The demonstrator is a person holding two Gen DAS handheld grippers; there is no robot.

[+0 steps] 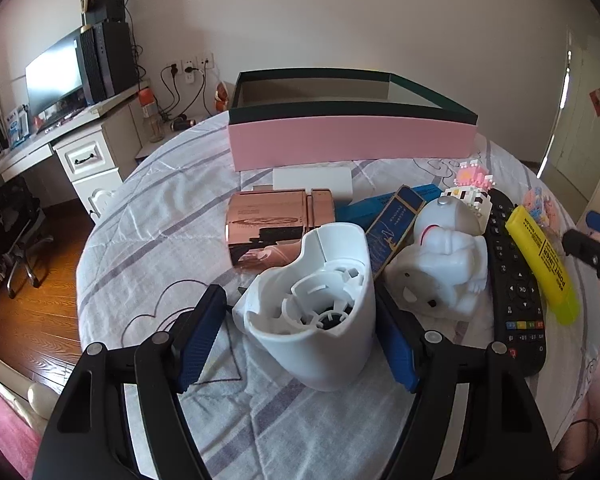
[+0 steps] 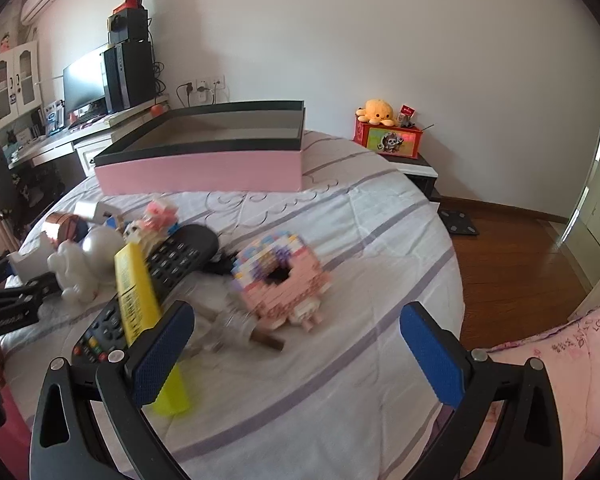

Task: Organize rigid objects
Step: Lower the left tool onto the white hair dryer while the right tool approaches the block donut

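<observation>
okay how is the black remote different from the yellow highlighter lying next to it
The black remote is flat and wide with rows of buttons; the yellow highlighter is a chunky bar with black printed lettering and no buttons. The remote is the longer of the two. The remote lies on the bedsheet, while the highlighter rests partly on the remote's edge. Both point roughly the same way, toward the pink box.

Bedsheet [image 2: 340, 216] before the pink box [image 2: 204, 172] lies bare; remote [image 2: 172, 264] crowds left

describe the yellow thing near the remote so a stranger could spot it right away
Start at the pink box at the far end of the bed, then come forward to the black remote. The yellow highlighter lies across its right edge, the only bright yellow item, with black print along its side.
</observation>
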